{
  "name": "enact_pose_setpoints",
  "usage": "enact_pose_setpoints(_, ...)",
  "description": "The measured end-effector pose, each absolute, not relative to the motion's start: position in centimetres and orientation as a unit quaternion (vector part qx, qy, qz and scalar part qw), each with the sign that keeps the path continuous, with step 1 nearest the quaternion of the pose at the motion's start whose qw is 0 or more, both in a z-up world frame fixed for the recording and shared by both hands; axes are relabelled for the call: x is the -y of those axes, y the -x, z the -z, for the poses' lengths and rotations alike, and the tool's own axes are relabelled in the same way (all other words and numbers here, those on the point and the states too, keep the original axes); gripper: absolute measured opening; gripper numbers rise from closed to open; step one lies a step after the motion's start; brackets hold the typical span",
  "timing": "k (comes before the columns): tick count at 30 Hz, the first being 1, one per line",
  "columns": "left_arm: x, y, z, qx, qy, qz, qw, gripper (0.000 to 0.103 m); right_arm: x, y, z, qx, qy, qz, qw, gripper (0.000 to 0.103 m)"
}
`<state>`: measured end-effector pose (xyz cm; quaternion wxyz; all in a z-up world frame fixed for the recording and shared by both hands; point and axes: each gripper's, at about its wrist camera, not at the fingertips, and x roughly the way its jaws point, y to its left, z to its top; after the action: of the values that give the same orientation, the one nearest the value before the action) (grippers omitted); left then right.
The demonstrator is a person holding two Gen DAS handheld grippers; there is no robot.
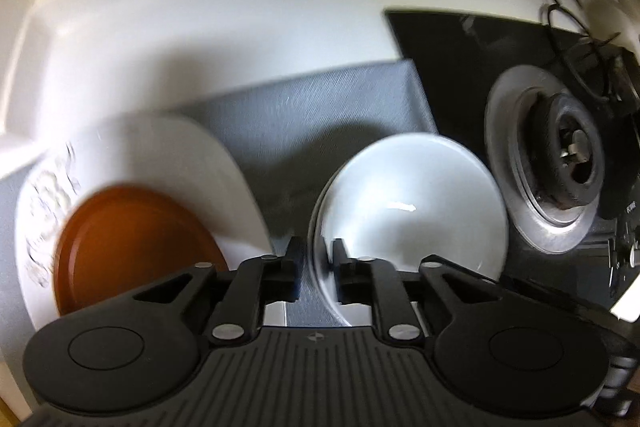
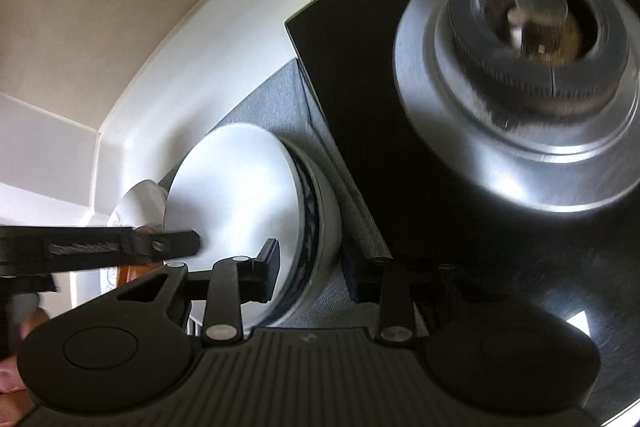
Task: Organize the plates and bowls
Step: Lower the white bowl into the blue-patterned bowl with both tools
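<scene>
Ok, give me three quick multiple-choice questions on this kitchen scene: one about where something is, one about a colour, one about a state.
1. Where does the brown plate lie?
A. in a sink
B. on the white plate
C. on the floor

2. What colour is the mat under the dishes?
A. red
B. green
C. grey

3. How is the bowl?
A. upright and empty
B. upside down
C. full of soup

Answers:
1. B: the brown plate sits on top of the larger white plate.
2. C: the woven cloth is plainly grey.
3. A: its bare white inside faces up with nothing in it.
</scene>
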<state>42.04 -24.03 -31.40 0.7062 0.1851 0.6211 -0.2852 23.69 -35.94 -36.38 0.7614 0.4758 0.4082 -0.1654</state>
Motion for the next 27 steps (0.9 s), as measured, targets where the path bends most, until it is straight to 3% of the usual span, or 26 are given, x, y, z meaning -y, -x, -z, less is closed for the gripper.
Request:
enact_pose_setpoints(4, 23.8, -42.5, 32.8, -0.651, -0.152, 0.273, 0.692, 0.022, 36.0, -23.0, 37.2, -0.392, -0.504, 0.155, 0.754, 0.041)
enact_pose_setpoints(8, 24.8, -41.5, 33.4, -0.645, -0.176, 0.277, 0.690, 0.033, 36.1, -23.3, 37.4, -0.389, -0.498, 0.149, 0.761, 0.041)
enact_pose_setpoints(17, 23.7, -41.8, 33.2, -0.649, -0.148, 0.273, 0.695, 0.027, 36.1, -24.0, 37.7, -0.390, -0.492, 0.152, 0.764, 0.038)
enact_pose_setpoints(27, 24.6, -41.4, 33.0, -0.638, -0.171, 0.272, 0.700, 0.032, 36.3, -23.8, 37.6, -0.393, -0.485, 0.141, 0.769, 0.039)
